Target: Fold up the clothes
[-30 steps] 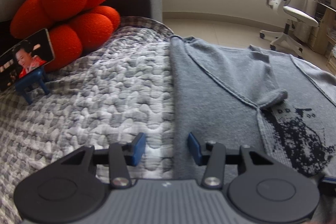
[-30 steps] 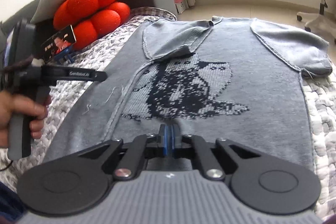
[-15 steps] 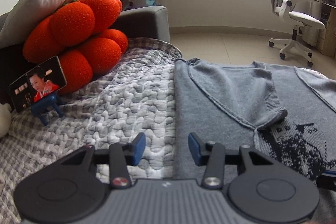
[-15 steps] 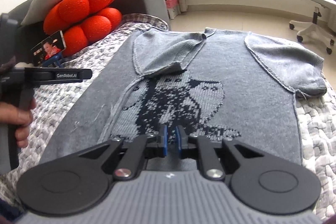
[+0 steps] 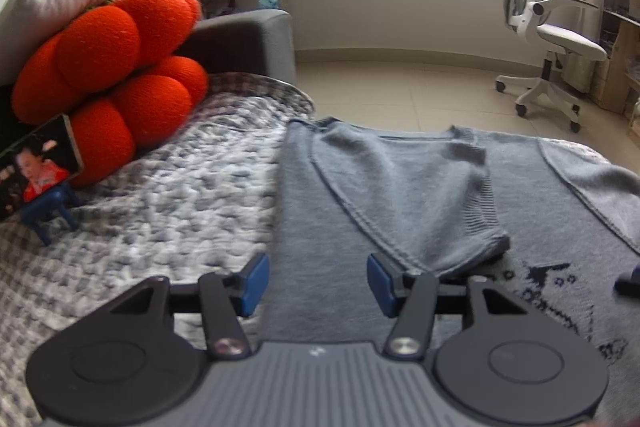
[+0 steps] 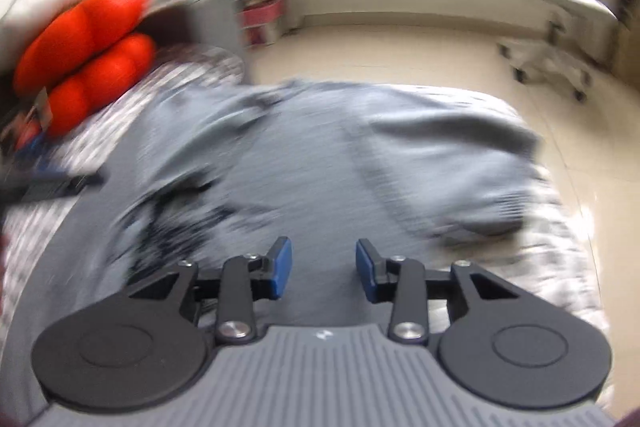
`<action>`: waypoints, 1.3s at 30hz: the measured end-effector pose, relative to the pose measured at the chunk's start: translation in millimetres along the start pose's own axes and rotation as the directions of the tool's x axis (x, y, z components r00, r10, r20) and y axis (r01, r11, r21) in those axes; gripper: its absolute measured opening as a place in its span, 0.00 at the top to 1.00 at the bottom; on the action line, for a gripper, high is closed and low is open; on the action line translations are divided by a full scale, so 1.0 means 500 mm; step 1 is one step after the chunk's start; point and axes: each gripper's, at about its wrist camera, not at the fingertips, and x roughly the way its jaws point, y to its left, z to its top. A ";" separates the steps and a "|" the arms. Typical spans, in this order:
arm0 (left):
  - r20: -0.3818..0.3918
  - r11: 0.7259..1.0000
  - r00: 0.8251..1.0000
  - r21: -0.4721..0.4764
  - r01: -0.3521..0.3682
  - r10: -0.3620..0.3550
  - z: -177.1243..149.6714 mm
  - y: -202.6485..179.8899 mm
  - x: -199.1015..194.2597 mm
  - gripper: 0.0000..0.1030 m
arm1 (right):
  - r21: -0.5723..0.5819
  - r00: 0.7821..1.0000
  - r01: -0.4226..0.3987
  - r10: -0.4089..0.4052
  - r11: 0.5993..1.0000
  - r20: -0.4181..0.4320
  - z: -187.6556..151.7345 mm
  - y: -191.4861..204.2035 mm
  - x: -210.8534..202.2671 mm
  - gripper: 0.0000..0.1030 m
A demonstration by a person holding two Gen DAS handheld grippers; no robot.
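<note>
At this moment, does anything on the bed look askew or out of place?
Nothing stands out. The grey knitted sweater lies on the grey patterned quilt with one short sleeve folded inward, as folding would leave it. Both the left gripper and right gripper are open. The right view is blurred.
</note>
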 end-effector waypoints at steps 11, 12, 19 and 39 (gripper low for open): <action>-0.022 0.996 0.996 0.002 0.090 -0.090 0.004 -0.041 0.044 0.41 | 0.318 0.994 0.100 -0.110 0.943 0.013 0.122 -0.266 0.072 0.53; -0.029 0.995 0.995 0.005 0.100 -0.100 0.002 -0.045 0.049 0.40 | 0.321 0.995 0.098 -0.104 0.942 0.001 0.125 -0.269 0.086 0.53; -0.036 0.989 0.989 0.033 0.144 -0.143 -0.007 -0.051 0.056 0.39 | 0.209 0.989 0.133 -0.145 0.969 0.039 0.130 -0.216 0.093 0.95; -0.038 0.920 0.960 -0.298 0.253 -0.277 -0.003 0.131 0.053 0.38 | -0.108 0.968 -0.216 0.198 0.970 -0.157 0.236 0.357 0.228 0.91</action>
